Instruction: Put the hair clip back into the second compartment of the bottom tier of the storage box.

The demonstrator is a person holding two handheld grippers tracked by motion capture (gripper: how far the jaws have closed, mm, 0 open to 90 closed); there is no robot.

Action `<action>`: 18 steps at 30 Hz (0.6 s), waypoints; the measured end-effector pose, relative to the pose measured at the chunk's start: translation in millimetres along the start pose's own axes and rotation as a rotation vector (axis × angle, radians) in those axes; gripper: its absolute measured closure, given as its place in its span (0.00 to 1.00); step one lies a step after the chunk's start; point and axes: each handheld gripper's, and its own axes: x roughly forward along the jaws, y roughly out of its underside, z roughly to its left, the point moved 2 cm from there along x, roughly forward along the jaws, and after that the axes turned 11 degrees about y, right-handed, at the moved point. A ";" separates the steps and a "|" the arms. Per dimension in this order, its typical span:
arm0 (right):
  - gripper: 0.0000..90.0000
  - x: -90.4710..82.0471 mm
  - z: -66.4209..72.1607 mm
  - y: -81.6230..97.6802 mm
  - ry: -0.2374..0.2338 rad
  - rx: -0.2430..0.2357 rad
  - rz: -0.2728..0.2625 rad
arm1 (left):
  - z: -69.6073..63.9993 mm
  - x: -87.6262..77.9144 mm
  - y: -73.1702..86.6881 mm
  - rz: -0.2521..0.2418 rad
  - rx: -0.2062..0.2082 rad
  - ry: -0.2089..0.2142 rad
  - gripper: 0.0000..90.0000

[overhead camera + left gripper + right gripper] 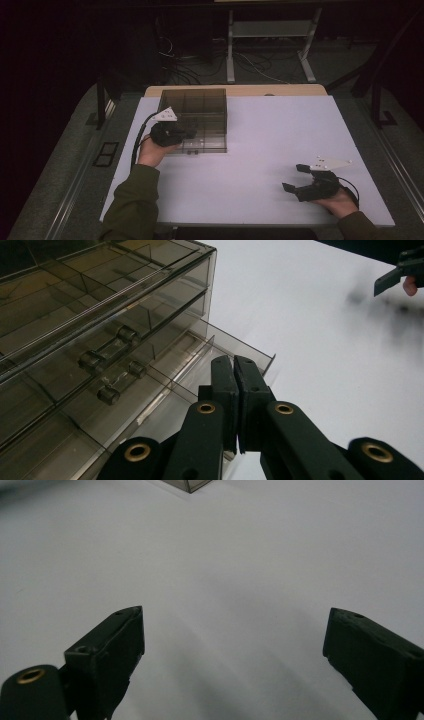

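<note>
On the white surface (260, 150) stands a smoky transparent drawer box (200, 112), set toward the far left corner, its compartments visible through the top. The left hand-held gripper (187, 134) is at the box's near front edge in the high view, borne by a hand whose green sleeve (132, 200) comes up from the bottom edge. In the left gripper view its two black jaws are pressed together, pad to pad, with nothing between them, and their tips lie just over the rim of the lowest drawer (220, 347), which sticks out a little from the box front. Two clear bar handles (107, 352) show on the drawer fronts to the left of the jaws (whether the jaw tips actually touch the drawer rim cannot be told). The right hand-held gripper (296, 178) rests well apart from the box, near the surface's front right corner, with its jaws spread wide and empty; in the right gripper view they frame bare white surface, with a corner of the box (190, 485) at the top edge.
</note>
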 end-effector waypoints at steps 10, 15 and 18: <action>0.10 1.3 0.5 0.7 0.003 -0.004 0.009 | 11.7 12.1 7.0 0.022 -0.007 -0.008 0.97; 0.10 1.4 1.3 0.7 0.004 -0.006 0.010 | 14.0 17.9 10.1 0.037 -0.014 -0.015 0.97; 0.10 1.0 1.5 0.8 0.002 -0.006 0.010 | 14.8 19.9 11.4 0.049 -0.012 -0.022 0.97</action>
